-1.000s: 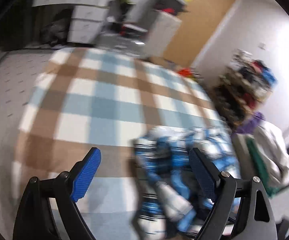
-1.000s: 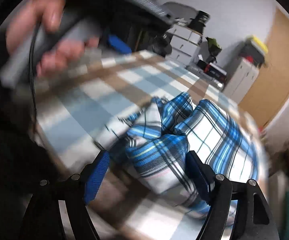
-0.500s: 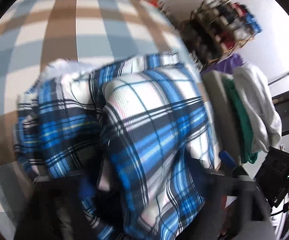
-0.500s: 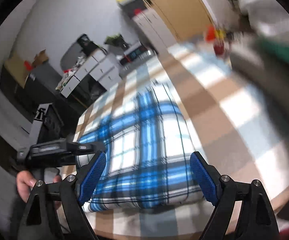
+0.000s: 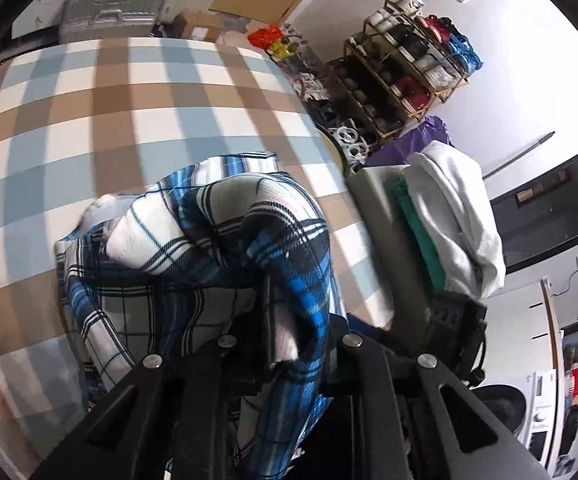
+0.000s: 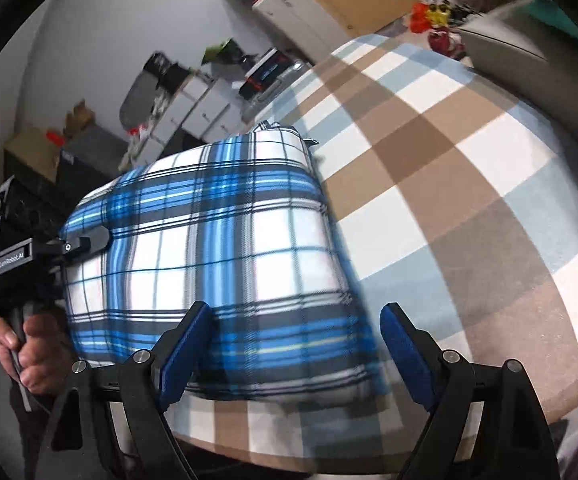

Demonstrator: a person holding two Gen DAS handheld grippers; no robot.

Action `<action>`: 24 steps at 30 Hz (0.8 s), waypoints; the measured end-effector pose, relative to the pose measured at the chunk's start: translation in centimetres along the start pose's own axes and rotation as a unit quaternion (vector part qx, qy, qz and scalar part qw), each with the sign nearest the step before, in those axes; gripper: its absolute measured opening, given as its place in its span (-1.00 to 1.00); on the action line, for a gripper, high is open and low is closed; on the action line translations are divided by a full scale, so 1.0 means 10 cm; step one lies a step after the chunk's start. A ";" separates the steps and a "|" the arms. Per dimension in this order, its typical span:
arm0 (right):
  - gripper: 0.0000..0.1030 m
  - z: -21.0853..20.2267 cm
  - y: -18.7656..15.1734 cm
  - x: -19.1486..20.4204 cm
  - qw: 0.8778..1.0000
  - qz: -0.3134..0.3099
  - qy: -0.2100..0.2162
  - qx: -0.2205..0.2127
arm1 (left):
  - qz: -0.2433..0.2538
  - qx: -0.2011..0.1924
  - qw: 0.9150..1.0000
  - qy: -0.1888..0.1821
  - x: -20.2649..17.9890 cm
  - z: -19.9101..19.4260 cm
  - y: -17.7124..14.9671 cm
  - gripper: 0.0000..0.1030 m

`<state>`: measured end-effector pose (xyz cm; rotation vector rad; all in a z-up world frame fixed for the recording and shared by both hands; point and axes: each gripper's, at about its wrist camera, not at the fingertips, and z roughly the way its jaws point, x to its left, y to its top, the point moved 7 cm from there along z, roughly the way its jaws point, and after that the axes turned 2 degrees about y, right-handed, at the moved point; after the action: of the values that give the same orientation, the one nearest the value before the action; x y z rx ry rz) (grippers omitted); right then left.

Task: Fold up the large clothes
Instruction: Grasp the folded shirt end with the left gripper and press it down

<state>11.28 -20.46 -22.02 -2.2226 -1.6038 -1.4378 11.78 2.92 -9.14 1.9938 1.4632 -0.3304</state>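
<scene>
We've got the blue plaid shirt (image 6: 217, 264) lying bunched on the checked table cover (image 6: 469, 184), near its front edge. Our left gripper (image 5: 285, 320) is closing its jaws on a fold of that fabric, cloth pinched between them and draping over the fingers. Our right gripper (image 6: 293, 344) hangs spread wide just above the shirt's near edge, gripping nothing, its blue pads (image 6: 405, 356) clear.

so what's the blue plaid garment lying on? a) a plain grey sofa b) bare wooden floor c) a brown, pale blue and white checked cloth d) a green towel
c: the blue plaid garment rests on the checked cloth, whose brown, pale blue and white squares spread out around it in both wrist views.
</scene>
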 end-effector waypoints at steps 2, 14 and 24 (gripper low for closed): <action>0.70 0.10 -0.05 0.02 1.000 -0.020 -0.019 0.016 | -0.023 -0.006 1.000 -0.005 0.29 0.02 -0.09 -0.77; 0.66 0.59 -0.51 0.49 0.980 -0.160 -0.064 0.095 | -0.114 -0.017 0.993 -0.013 1.44 0.02 -0.60 -0.69; 0.38 0.67 -0.61 0.72 0.971 -0.207 -0.080 0.090 | -0.119 -0.041 0.982 0.140 1.53 -0.56 -0.37 -0.17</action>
<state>11.13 -9.04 -23.59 -2.0286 -2.2572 -1.1409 12.81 18.72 -14.41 1.8580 1.8679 -0.0895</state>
